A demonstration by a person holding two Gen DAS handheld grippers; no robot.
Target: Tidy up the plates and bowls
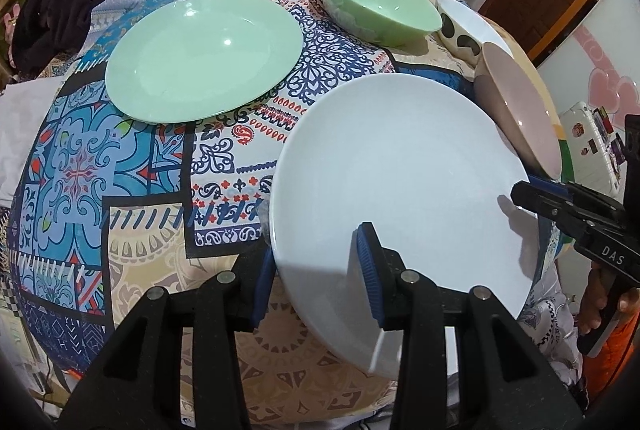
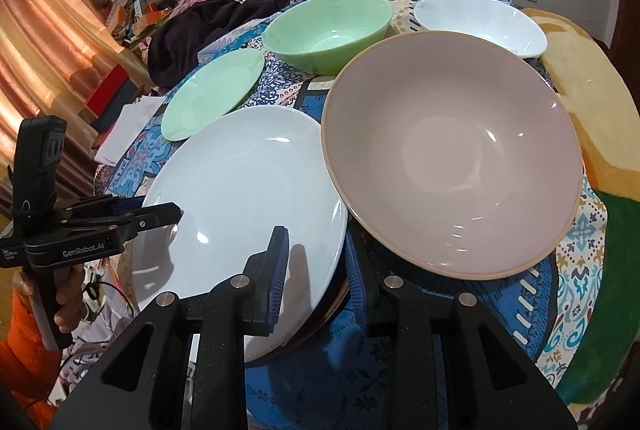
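Left gripper (image 1: 320,270): jaws wide, straddling near rim of round white ceramic plate (image 1: 400,182) on patterned tablecloth (image 1: 100,182). Right gripper (image 2: 316,270): likewise wide astride the opposite rim. Risk: uneven closing could tip the plate against the adjacent pink-beige bowl (image 2: 452,150).

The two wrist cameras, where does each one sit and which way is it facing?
Left wrist: on the left hand-held gripper, facing across the patterned cloth at the white plate its fingers straddle; a hand holds the right hand-held gripper at right.
Right wrist: on the right hand-held gripper, fingers straddling the same plate's rim, pink bowl ahead; hand and orange sleeve at left.
Shared: white plate, green plate, green bowl, white bowl.
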